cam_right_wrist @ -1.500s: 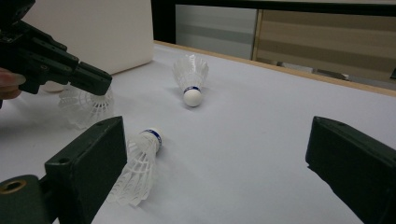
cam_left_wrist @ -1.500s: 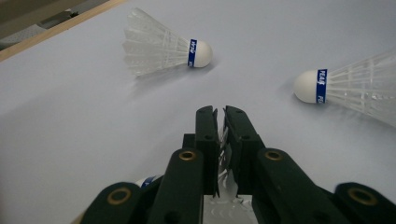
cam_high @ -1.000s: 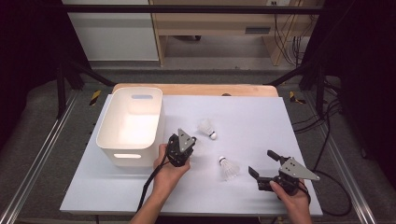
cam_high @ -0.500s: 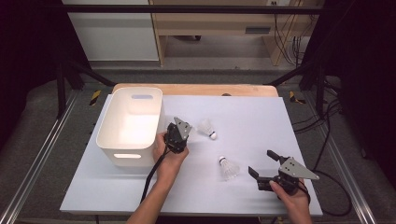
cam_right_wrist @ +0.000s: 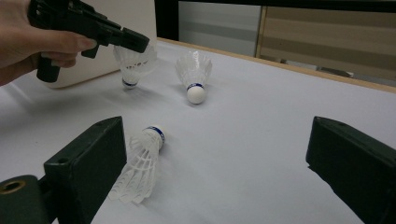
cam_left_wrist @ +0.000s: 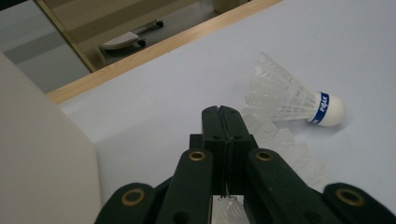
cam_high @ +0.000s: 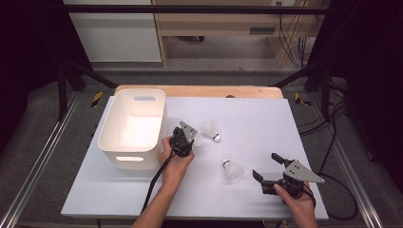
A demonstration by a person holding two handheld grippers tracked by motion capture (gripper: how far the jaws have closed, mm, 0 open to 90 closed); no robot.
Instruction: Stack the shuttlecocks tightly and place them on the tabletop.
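1. Three shuttlecocks are in play, and none of them lies in the white bin (cam_high: 108,142) at the left of the table (cam_high: 266,118); as far as the high view shows, its floor is bare
2. Just right of the bin, the left gripper (cam_left_wrist: 223,116) has its jaws pinched tight on the feather skirt of the first shuttlecock (cam_right_wrist: 133,65), which hangs cork down just above the table, so the first pickup looks done and the carry to the bin is left
3. Near that gripper, the second shuttlecock (cam_high: 211,129) lies on its side on the table, not yet touched
4. Further right, the third shuttlecock (cam_high: 232,171) lies just beside the right gripper (cam_high: 264,166), whose jaws stand wide apart and hold nothing
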